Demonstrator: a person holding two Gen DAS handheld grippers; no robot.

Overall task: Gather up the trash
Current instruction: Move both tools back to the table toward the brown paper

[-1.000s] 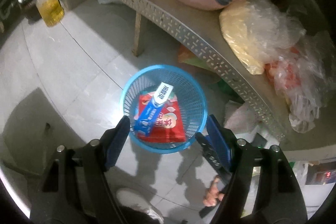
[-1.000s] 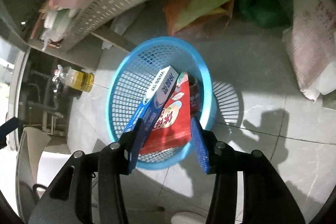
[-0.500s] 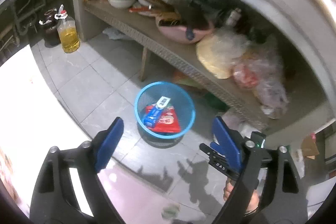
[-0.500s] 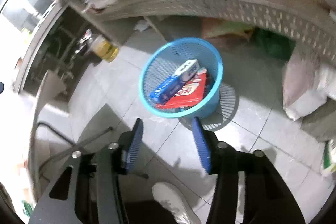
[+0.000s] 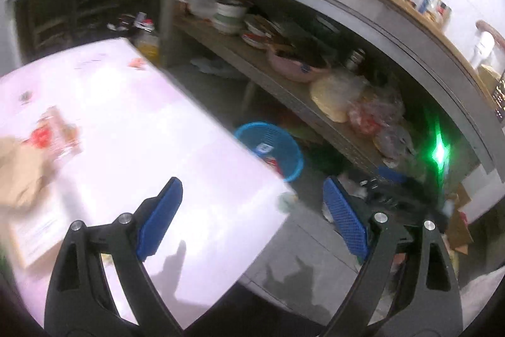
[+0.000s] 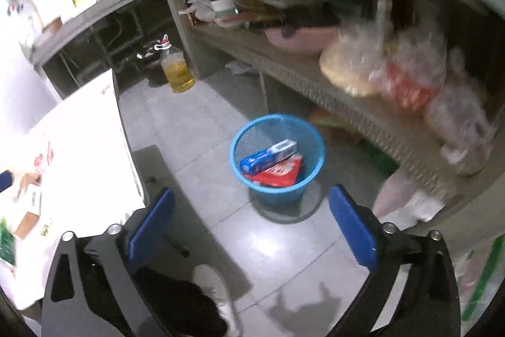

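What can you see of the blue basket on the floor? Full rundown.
The blue basket is a round, open-topped bin of what looks like plastic mesh with a solid rim, widest at the rim. It stands upright on the grey tiled floor, just in front of the low perforated shelf. Inside, a blue-and-white carton leans slantwise on a red packet. The left wrist view shows it partly hidden behind the white table. Neither gripper touches it.
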